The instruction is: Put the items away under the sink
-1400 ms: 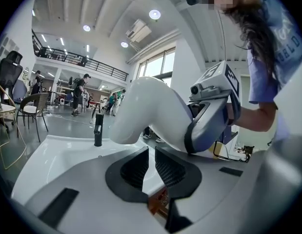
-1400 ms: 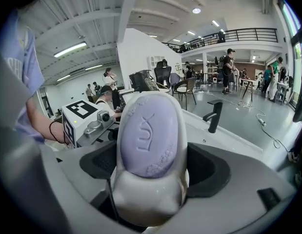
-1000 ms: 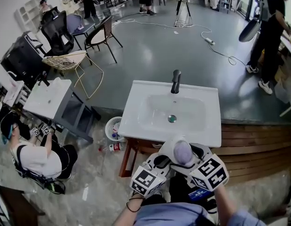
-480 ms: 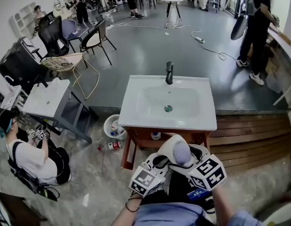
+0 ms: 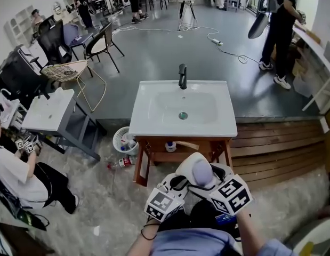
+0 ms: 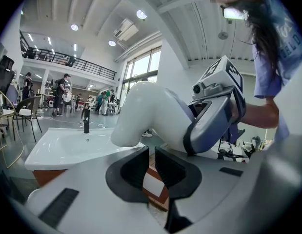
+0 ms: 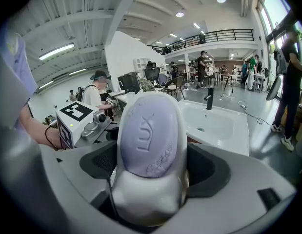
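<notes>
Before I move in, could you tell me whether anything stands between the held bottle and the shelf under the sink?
Nothing visible does. The right gripper holds the bottle before the open shelf under the sink; one small item already stands on it.

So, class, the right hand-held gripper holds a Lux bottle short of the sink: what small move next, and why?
Probably lower the Lux bottle and ease it forward toward the shelf under the sink. The right hand-held gripper is shut on it near the person's lap, and the shelf shows room beside a small bottle.
</notes>
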Demonstrator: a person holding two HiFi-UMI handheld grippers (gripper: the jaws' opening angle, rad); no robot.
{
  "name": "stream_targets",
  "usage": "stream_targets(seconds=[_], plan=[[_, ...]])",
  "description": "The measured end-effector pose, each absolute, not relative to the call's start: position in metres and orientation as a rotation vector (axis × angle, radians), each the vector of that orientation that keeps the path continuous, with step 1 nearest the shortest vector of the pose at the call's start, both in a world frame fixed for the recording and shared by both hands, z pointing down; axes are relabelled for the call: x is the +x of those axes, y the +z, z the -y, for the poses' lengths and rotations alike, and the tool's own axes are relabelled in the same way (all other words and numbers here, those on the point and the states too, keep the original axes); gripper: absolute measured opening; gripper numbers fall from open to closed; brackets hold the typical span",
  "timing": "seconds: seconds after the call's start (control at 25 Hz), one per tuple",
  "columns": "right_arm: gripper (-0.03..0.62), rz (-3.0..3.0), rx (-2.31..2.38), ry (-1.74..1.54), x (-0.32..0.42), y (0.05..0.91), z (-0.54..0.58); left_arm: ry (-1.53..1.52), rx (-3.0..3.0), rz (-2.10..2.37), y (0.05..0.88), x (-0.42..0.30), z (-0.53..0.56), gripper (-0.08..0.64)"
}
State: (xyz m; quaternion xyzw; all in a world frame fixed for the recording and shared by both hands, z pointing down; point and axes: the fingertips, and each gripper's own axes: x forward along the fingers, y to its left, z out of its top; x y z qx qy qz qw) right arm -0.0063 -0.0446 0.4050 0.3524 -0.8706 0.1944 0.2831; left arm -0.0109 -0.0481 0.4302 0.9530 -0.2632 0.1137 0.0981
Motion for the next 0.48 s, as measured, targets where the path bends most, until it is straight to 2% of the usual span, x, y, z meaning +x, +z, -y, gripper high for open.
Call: stream_targets(seconds=[0.48], plan=[[0.434, 2.299, 0.982, 0.561, 0.035, 0.412, 0.009, 0.363, 2.765, 0.782, 0.439, 0.027, 0.014, 0.035]])
